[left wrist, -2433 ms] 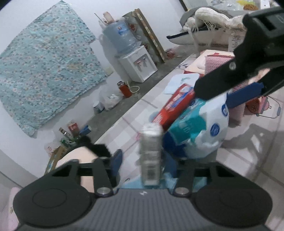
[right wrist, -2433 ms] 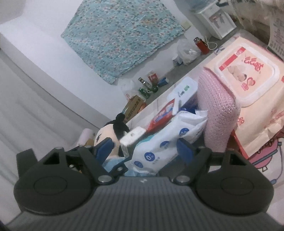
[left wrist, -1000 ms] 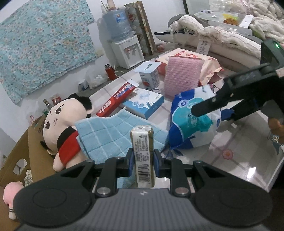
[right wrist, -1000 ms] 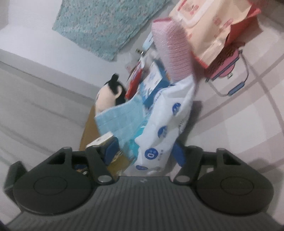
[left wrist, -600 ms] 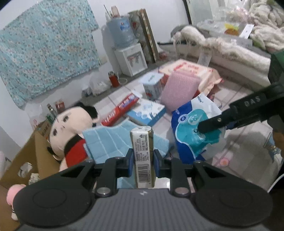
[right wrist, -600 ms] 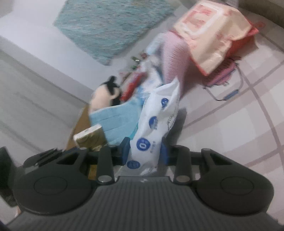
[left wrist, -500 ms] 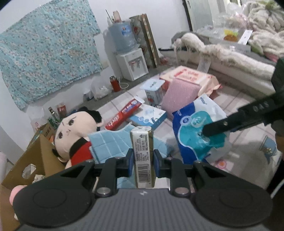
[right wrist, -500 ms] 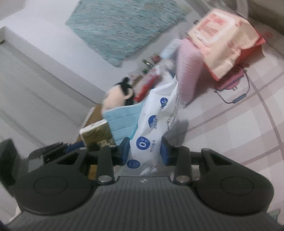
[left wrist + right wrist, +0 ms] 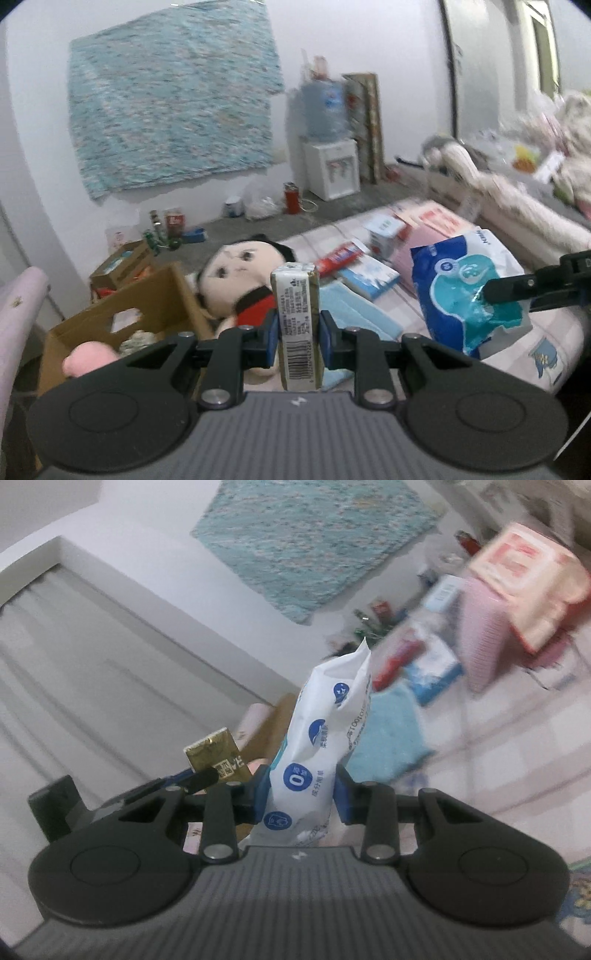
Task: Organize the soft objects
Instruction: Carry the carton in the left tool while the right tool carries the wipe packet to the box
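Left gripper clamped on gold tissue pack, pack upright, above doll. Right gripper jaws just closed, pinching blue-white wipes bag, bag right of doll, off floor. Cardboard box left of doll. Blue towel just right of doll.

home: water dispenser, bedding

A patterned teal cloth hung on the white wall; a water dispenser stood at the wall's foot, a red flask just beside it on the grey floor; bottles clustered farther left.
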Demonstrator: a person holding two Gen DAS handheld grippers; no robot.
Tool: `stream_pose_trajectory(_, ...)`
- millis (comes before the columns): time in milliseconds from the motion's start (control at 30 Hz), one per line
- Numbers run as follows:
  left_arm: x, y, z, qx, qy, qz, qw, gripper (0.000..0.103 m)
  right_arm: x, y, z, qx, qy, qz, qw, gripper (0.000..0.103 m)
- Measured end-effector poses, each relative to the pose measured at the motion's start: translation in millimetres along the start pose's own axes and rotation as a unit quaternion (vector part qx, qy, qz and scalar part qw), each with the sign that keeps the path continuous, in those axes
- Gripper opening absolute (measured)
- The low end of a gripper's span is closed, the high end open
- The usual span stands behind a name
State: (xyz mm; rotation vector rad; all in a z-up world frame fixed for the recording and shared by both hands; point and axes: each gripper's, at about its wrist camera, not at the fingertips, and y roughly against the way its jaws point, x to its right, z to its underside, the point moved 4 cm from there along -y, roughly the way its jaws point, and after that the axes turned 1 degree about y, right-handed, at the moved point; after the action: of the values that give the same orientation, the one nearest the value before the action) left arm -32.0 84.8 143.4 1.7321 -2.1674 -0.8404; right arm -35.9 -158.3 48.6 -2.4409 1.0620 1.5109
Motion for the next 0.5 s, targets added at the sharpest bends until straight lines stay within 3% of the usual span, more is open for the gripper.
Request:
stream_pose_trajectory(267,-66,47,-6,0.031,0.056,-0.06,0.9961,0.024,-72,-21,-23,-0.008,0.038,-0.042,0.998,0.035)
stream_pose_trajectory(400,-104,60,0,0.017,0.114,-0.065,0.9912,0.024,-108,-50,-34,-0.025,0.053,-0.061,0.996,0.035)
stream_pose_trajectory(500,-125,62,9,0.006,0.121,-0.089,0.9887,0.024,-132,-79,-40,-0.041,0.066,-0.072,0.994,0.035)
